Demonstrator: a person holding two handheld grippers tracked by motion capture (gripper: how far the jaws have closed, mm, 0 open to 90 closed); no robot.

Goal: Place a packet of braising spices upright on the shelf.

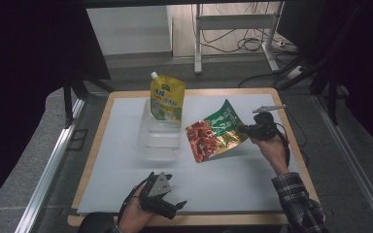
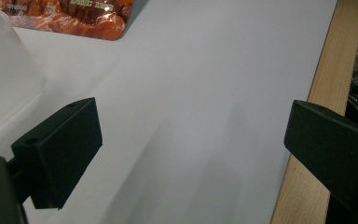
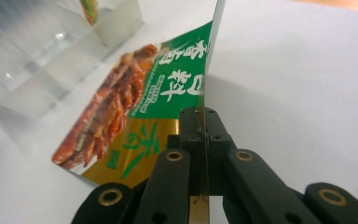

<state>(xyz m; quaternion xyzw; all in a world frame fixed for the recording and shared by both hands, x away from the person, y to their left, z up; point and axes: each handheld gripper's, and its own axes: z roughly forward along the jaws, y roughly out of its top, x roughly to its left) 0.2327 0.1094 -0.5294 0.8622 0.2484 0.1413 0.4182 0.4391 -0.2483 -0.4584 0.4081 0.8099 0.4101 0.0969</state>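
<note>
Jaws of your right gripper [image 3: 200, 116] are clamped on the green-and-red snack pouch [image 1: 215, 131], holding it tilted just right of the clear plastic bin [image 1: 159, 141]. Left gripper [image 1: 167, 201] idles wide apart near the table's front edge. Yellow spout pouch [image 1: 166, 99] already stands in the bin; snack pouch likely goes in next.

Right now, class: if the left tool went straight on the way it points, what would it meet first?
Probably nothing soon: the left tool stands open over bare white mat. The snack pouch and clear container lie off to one side; depth is unclear.
</note>
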